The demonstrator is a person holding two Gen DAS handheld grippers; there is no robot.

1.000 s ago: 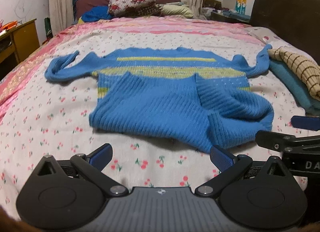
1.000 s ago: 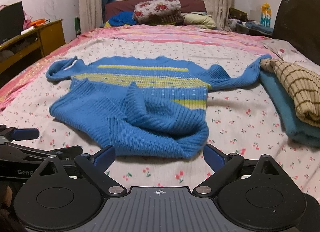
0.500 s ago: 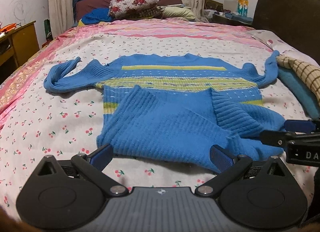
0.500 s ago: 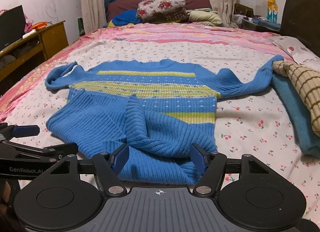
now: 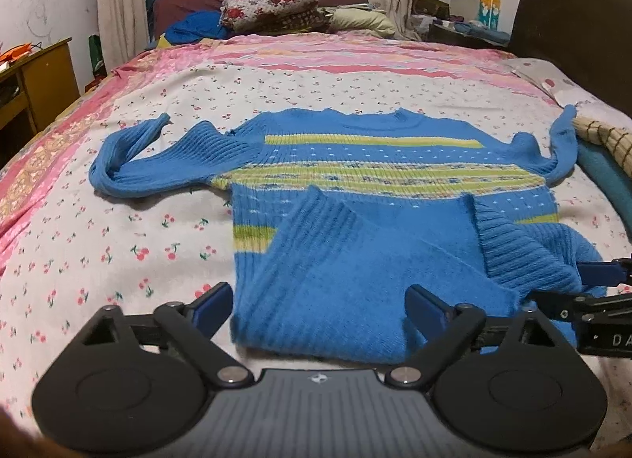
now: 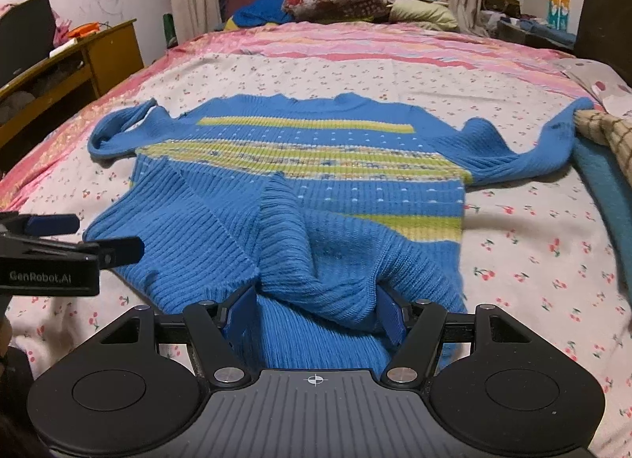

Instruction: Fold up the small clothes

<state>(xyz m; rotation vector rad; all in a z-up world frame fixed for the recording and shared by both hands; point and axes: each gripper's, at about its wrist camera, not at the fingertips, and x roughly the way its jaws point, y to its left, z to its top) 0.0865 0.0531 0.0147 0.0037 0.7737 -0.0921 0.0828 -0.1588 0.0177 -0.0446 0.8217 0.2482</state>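
A small blue knit sweater [image 5: 379, 181] with yellow-green stripes lies on the bed, sleeves spread left and right, its bottom part crumpled and turned up. It also shows in the right wrist view [image 6: 316, 166]. My left gripper [image 5: 318, 306] is open, its fingers on either side of the near hem at the sweater's left corner. My right gripper [image 6: 314, 314] is partly closed, with a bunched fold of the hem between its fingers; I cannot tell if it pinches it. Each gripper shows at the edge of the other's view.
The bed [image 5: 118, 244] has a white cherry-print sheet with a pink cover behind. Folded teal and checked clothes [image 6: 604, 150] lie at the right, touching the right sleeve. Pillows [image 5: 272, 4] are at the far end. A wooden desk [image 6: 79, 59] stands left.
Both grippers have moved forward onto the sweater's near hem. The right gripper's fingers have narrowed around a fold of the hem. The left gripper stays wide open.
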